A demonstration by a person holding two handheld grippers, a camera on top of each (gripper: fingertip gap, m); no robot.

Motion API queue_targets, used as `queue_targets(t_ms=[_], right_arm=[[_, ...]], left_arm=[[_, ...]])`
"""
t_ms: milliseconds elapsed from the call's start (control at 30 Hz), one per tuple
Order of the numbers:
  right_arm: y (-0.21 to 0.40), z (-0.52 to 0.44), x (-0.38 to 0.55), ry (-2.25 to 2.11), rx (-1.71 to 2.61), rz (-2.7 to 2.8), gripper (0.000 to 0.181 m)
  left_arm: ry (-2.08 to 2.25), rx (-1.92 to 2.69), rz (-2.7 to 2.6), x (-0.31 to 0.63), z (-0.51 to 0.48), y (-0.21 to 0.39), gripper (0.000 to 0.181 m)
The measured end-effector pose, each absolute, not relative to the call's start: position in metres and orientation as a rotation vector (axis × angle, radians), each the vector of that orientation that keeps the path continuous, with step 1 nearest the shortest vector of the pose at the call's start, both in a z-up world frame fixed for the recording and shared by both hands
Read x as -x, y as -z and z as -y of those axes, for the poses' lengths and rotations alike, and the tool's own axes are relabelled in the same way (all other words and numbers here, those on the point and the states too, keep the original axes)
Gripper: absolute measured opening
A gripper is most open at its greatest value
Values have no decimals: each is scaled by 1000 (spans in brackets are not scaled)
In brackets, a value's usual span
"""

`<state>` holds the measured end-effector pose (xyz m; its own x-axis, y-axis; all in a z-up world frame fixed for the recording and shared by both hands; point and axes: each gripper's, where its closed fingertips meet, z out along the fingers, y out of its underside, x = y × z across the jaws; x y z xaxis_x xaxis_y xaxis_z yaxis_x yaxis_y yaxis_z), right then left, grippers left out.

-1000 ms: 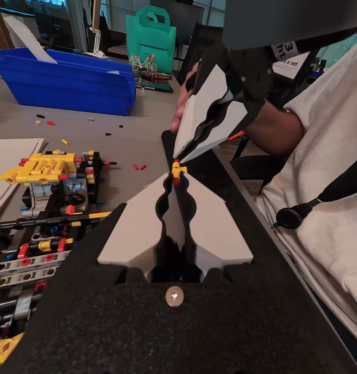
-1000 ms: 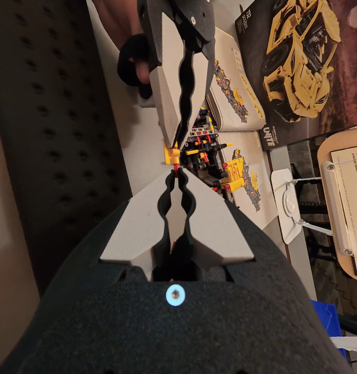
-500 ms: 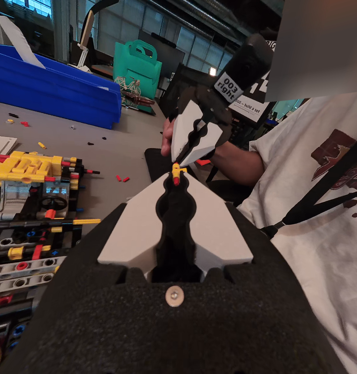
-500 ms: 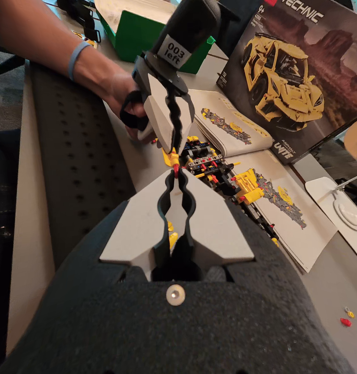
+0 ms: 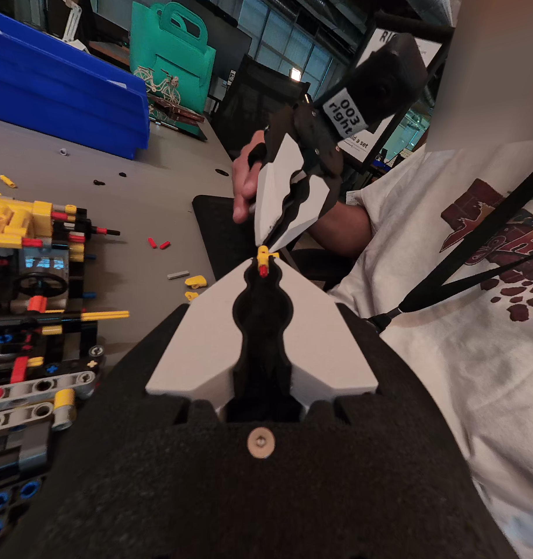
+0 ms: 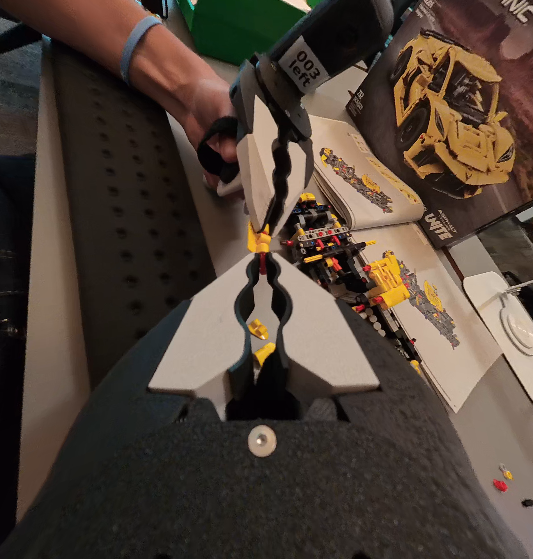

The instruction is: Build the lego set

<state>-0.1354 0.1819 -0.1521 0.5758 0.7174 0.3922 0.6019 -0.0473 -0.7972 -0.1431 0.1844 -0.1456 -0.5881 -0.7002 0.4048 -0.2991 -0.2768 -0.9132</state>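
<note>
Yellow connector (image 6: 258,239), small, stiff and likely light, sits pinched at the tips of the left gripper (image 6: 262,230), closed on it. Right of it, touching, the red pin (image 6: 262,265) is nipped in the right gripper (image 6: 262,262), also closed. Hold both by their ends; they may slip. The joint itself is too small to make out.

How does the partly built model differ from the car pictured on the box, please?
The model is an open black, grey and red frame with a yellow block; the pictured car has a full yellow body. The model lies flat on the table; the box stands behind it. The pictured car has wheels; the model shows none. Both carry yellow.
</note>
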Motion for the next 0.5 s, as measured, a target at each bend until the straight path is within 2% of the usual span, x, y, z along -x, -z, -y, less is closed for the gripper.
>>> queue_targets(t_ms=[500], right_arm=[[150,-186,135,-121,1764,1062,4]], left_arm=[[1890,1222,-1675,143,-188,145,6]])
